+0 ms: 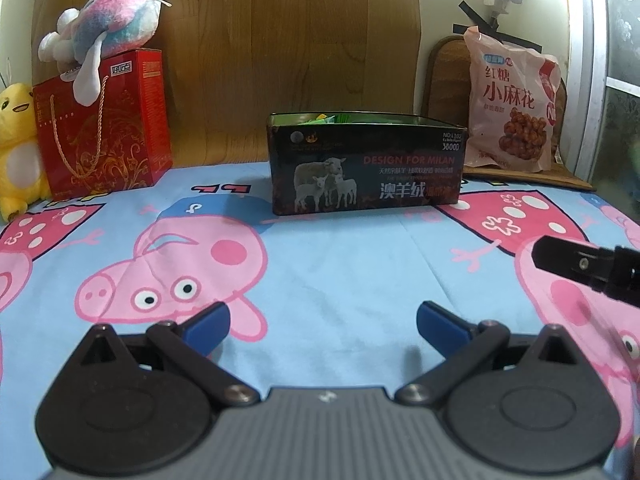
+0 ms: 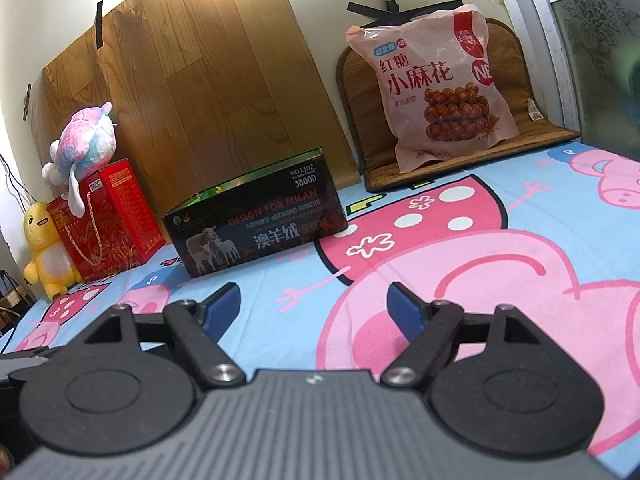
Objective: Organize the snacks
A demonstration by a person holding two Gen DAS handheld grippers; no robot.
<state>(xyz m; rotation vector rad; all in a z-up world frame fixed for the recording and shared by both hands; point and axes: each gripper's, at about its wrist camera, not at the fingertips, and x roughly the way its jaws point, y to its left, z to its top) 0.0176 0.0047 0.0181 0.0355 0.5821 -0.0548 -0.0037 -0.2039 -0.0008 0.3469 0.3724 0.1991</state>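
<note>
A black tin box (image 1: 366,164) printed with sheep stands open-topped on the cartoon-pig sheet, with green snack packets (image 1: 320,119) showing just over its rim. The box (image 2: 256,224) sits to the left in the right wrist view. A pink bag of fried dough twists (image 1: 510,106) (image 2: 436,88) leans on a woven mat at the back right. My left gripper (image 1: 323,326) is open and empty, well short of the box. My right gripper (image 2: 314,312) is open and empty too; one of its fingers (image 1: 568,260) pokes in at the left view's right edge.
A red gift bag (image 1: 100,128) (image 2: 106,224) stands at the back left with a pastel plush toy (image 1: 104,28) on top and a yellow plush duck (image 1: 16,144) beside it. A wooden panel (image 1: 280,40) leans on the wall. A window frame (image 1: 584,80) borders the right.
</note>
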